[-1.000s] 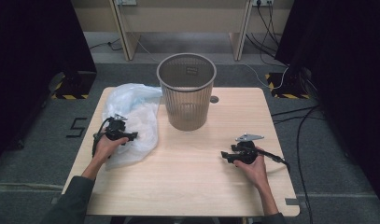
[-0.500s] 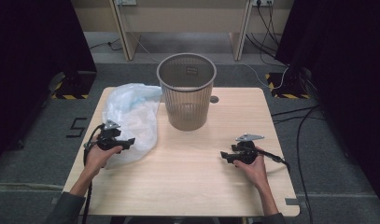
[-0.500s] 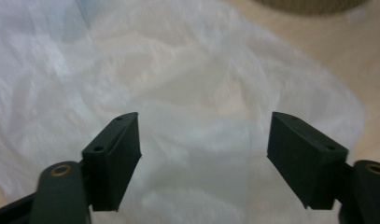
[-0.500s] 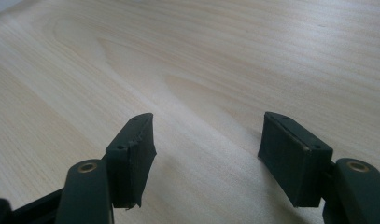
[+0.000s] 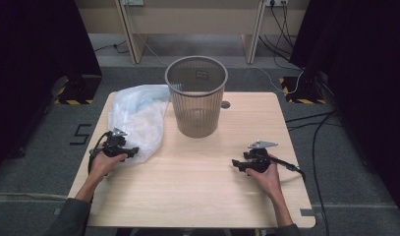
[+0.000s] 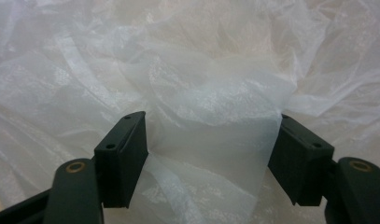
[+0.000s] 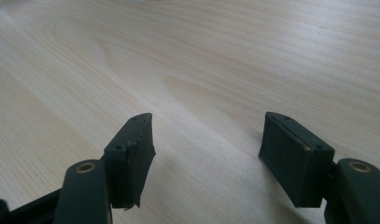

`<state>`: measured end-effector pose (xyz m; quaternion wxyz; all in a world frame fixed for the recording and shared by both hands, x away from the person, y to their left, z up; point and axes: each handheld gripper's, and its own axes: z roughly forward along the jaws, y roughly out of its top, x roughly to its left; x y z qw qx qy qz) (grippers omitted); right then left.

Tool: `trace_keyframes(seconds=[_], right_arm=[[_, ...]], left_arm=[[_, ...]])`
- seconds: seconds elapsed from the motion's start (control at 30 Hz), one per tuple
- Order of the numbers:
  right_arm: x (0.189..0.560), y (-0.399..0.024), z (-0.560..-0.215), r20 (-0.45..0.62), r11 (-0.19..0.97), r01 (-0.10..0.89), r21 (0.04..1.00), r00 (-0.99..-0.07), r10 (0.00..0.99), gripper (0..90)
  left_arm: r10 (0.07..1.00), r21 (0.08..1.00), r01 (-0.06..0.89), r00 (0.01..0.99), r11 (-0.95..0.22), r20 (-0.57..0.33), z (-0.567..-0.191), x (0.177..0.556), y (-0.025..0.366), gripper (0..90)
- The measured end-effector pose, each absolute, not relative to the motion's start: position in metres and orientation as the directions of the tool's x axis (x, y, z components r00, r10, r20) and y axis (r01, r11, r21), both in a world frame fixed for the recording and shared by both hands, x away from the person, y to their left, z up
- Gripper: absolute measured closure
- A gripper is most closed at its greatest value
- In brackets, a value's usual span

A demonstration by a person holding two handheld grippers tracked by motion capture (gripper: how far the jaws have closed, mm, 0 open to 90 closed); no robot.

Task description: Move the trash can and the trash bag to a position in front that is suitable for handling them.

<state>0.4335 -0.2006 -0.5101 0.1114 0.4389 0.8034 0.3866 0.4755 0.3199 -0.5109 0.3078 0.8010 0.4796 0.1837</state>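
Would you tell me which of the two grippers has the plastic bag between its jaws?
The left gripper: white plastic bag fills its gap, while the right gripper faces bare table.

— Count of items on the desk [image 5: 197,196]?
— One wire-mesh wastebasket [image 5: 196,103], one clear plastic bag [image 5: 138,115]. Tongs: two, a left [image 5: 132,151] and a right [image 5: 236,164].

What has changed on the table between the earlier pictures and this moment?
The left gripper moved along the near edge of the plastic bag, first toward the table's left edge, then back to the right. Its jaws are open, with a fold of the bag between them, not clamped. The right gripper stayed open over the bare table. The mesh bin did not move.
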Motion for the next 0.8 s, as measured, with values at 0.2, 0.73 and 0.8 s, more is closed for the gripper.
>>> trace_keyframes(seconds=[0.2,0.73,0.8], right_arm=[[0.433,-0.2,-0.511,0.159,0.314,0.614,0.724,-0.592,0.79,32.3],[0.432,-0.201,-0.512,0.162,0.301,0.609,0.734,-0.587,0.793,28.3],[0.432,-0.201,-0.513,0.166,0.295,0.611,0.734,-0.583,0.795,28.1]], left_arm=[[0.882,0.718,0.625,0.47,-0.306,-0.033,-0.5,0.471,0.32,21.1],[0.812,0.773,0.536,0.581,-0.339,-0.047,-0.499,0.405,0.264,17.9],[0.811,0.763,0.55,0.583,-0.34,-0.059,-0.506,0.406,0.263,17.9]])
